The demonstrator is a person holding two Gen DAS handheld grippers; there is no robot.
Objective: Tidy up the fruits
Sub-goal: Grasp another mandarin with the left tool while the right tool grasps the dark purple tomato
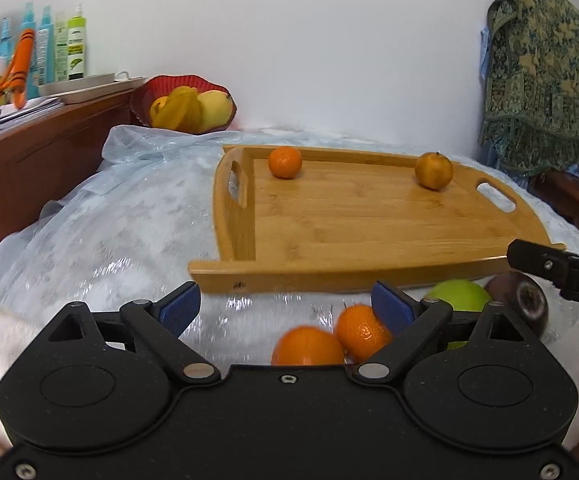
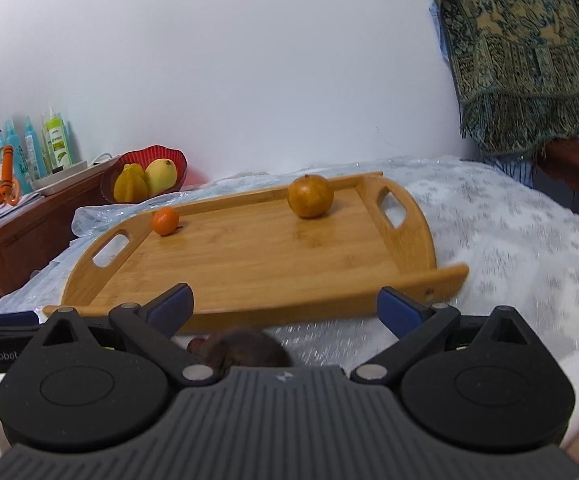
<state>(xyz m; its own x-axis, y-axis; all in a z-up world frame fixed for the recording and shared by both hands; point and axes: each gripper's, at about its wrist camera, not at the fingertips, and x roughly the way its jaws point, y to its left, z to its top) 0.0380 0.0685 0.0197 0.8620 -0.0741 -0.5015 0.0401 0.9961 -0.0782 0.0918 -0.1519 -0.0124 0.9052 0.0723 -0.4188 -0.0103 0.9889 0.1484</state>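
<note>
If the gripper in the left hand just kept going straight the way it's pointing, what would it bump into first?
Probably the two tangerines lying on the plastic sheet between the left gripper's open fingers, since it points slightly downward. The near rim of the wooden tray lies just beyond. Depth is hard to judge through the fisheye.

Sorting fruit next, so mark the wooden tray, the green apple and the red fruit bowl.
Tray (image 1: 369, 224): left wrist view, bare floor of the tray.
Green apple (image 1: 459, 295): left wrist view, its top, showing below the tray's front rim.
Red bowl (image 2: 177, 160): right wrist view, its right rim.
</note>
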